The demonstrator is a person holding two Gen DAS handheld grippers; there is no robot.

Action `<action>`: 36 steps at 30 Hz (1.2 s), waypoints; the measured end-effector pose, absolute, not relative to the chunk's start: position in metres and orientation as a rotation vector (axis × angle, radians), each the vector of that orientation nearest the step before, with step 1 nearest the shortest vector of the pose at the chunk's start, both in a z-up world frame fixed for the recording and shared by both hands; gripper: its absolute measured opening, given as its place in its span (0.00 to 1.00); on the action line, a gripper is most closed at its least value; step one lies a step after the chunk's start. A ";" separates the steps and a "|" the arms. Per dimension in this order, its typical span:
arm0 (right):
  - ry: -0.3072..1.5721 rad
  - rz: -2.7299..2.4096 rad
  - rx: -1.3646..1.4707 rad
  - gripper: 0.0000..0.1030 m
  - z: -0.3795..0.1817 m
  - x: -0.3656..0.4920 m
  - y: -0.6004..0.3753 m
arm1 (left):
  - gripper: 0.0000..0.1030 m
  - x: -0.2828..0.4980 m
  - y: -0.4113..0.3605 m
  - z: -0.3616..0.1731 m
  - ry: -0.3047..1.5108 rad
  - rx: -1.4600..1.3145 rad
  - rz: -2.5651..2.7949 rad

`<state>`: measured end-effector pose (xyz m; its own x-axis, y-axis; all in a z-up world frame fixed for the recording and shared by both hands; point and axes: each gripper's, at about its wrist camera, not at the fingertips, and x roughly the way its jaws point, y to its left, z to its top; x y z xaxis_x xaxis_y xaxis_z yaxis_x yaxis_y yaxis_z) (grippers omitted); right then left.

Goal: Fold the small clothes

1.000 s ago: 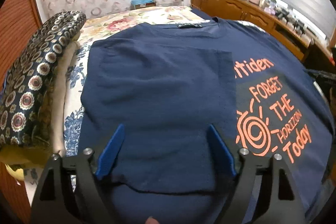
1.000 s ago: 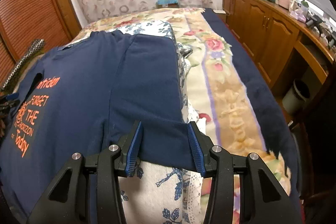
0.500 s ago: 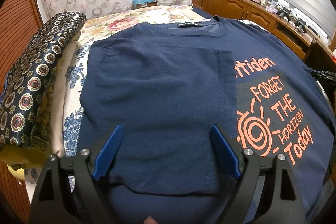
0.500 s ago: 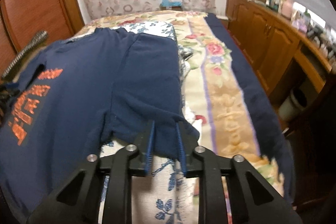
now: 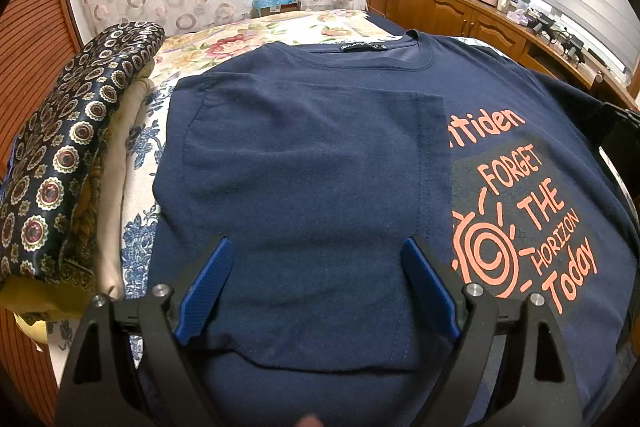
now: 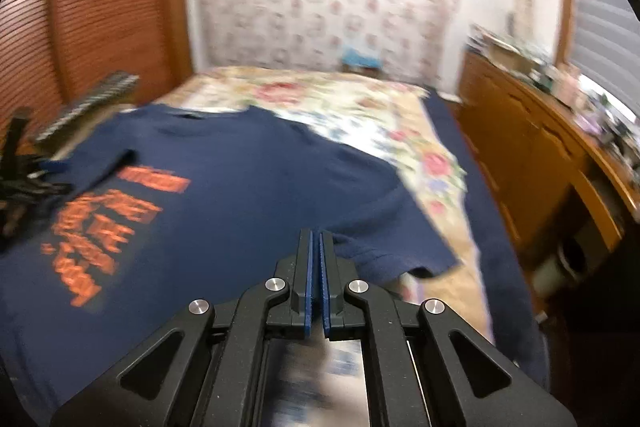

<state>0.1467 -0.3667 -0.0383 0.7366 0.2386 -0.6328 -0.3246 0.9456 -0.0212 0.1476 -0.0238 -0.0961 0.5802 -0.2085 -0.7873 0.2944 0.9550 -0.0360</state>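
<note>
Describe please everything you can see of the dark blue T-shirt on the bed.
The T-shirt is navy, of soft knit cloth, with a round ribbed collar, a black neck label and orange print reading "FORGET THE HORIZON Today" beside a spiral sun. It lies front up on the floral bedspread. One side is folded inward, covering part of the print. The right claw is shut on the edge of the other side, lifting it. The left claw hovers open above the folded part.

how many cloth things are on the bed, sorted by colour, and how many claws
navy t-shirt with orange print: 1
dark patterned folded cloth: 1
beige folded cloth under it: 1
claws: 2, left claw open, right claw shut on the t-shirt
total: 5
</note>
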 end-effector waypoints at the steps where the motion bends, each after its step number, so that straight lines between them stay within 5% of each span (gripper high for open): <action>1: 0.678 0.344 -0.137 0.01 -0.038 0.146 -0.355 | 0.85 0.147 -0.024 -0.096 0.905 0.104 -0.294; 12: 0.793 0.424 -0.121 0.05 -0.076 0.145 -0.316 | 0.85 0.138 -0.012 -0.082 0.837 0.034 -0.276; 16: 0.764 0.400 -0.100 0.29 -0.062 0.142 -0.324 | 0.85 0.125 -0.013 -0.067 0.776 0.018 -0.267; 20: 0.710 0.353 -0.095 0.40 -0.044 0.140 -0.336 | 0.85 0.107 -0.018 -0.051 0.708 0.027 -0.265; 36: 0.850 0.094 -0.027 0.41 -0.081 0.191 -0.413 | 0.85 0.076 -0.050 -0.040 0.652 0.069 -0.312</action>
